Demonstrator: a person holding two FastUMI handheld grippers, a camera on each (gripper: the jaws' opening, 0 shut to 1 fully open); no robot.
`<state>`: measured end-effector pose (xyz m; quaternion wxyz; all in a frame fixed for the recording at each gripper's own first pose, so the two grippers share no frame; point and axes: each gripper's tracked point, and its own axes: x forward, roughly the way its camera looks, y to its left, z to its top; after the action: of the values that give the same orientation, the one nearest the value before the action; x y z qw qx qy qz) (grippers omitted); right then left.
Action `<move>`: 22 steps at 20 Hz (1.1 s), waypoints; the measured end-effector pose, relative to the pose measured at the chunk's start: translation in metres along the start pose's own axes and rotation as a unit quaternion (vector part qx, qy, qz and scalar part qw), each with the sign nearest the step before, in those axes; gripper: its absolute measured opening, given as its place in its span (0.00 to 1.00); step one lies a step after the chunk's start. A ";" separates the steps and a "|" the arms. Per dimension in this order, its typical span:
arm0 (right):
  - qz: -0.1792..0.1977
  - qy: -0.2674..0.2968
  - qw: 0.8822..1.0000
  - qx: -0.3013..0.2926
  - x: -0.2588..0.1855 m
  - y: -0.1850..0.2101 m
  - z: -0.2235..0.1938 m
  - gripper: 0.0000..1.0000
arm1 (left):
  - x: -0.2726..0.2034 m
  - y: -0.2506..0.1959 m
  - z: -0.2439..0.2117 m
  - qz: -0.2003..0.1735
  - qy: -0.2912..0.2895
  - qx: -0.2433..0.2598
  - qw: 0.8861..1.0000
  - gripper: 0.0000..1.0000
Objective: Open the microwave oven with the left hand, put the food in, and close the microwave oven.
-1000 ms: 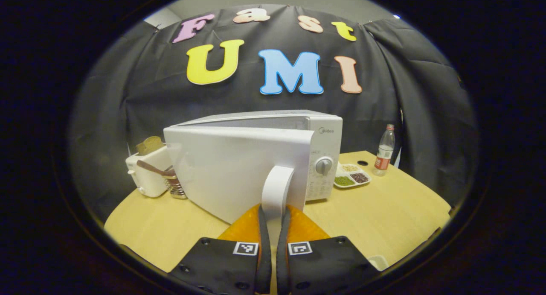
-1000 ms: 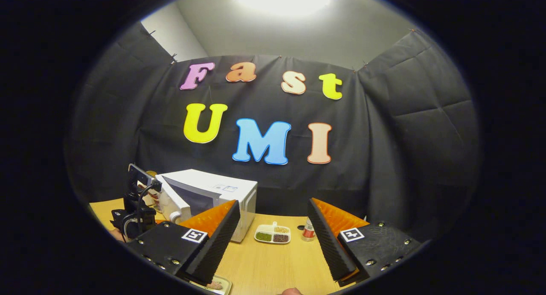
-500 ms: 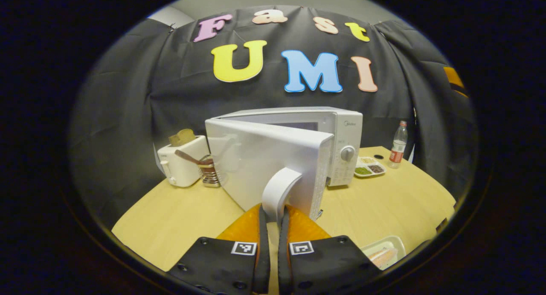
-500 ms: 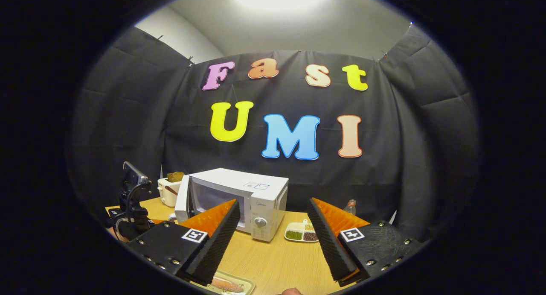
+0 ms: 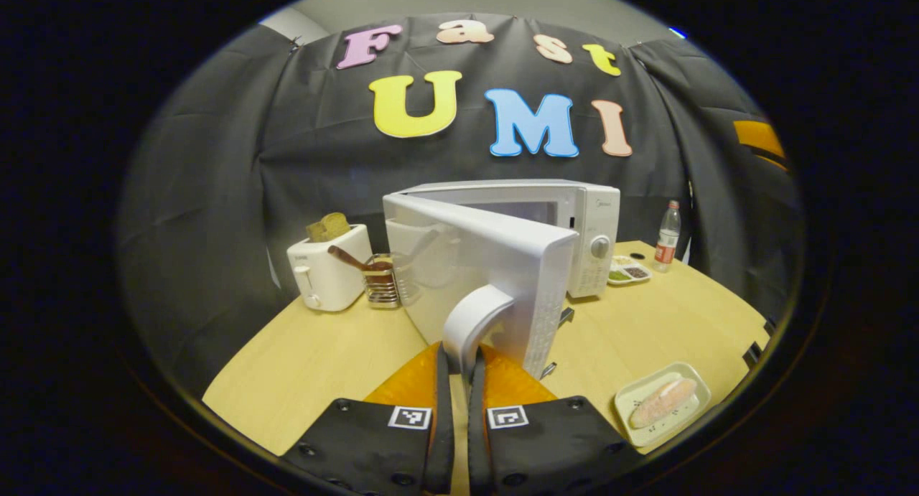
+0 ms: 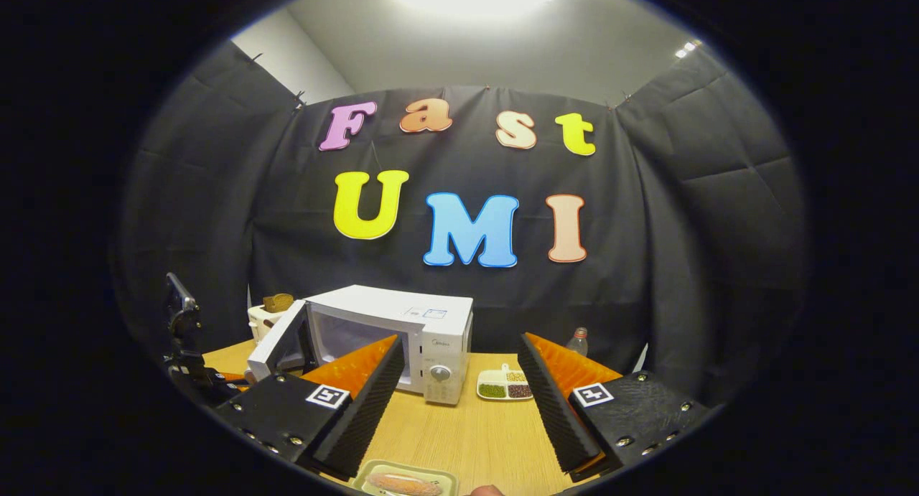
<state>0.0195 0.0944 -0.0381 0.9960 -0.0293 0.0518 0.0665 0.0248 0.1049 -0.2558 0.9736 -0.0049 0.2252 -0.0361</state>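
A white microwave oven stands on the wooden table, its door swung well open. My left gripper is shut on the door's white handle. In the right gripper view the microwave oven shows with its door open to the left. My right gripper hangs open above the table with nothing between its fingers. The food, a pinkish roll on a pale tray, lies at the table's near right; the same tray sits just below my right gripper.
A white toaster with bread and a metal holder with a spoon stand left of the microwave. A divided dish of beans and a plastic bottle stand to its right. The left gripper's rig shows at far left.
The microwave door has swung further open, pulled by my left gripper on the handle. The food tray has come into fuller view. My right gripper stays open.
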 end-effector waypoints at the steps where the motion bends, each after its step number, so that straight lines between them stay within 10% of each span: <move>1: -0.003 0.000 1.000 -0.002 -0.002 0.006 0.001 0.97 | -0.003 0.004 -0.002 -0.004 -0.002 0.000 1.000 0.15; 17: 0.012 0.027 1.000 -0.006 0.010 0.072 -0.011 0.98 | -0.032 0.112 -0.019 -0.012 0.000 -0.022 1.000 0.20; 22: 0.097 0.063 0.993 -0.037 0.022 0.088 -0.029 0.97 | -0.060 0.130 -0.032 0.028 -0.001 -0.020 0.999 0.38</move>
<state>0.0268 0.1822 -0.0735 0.9778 -0.0652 0.1147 0.1627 -0.0341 0.2389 -0.2621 0.9743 -0.0179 0.2246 -0.0046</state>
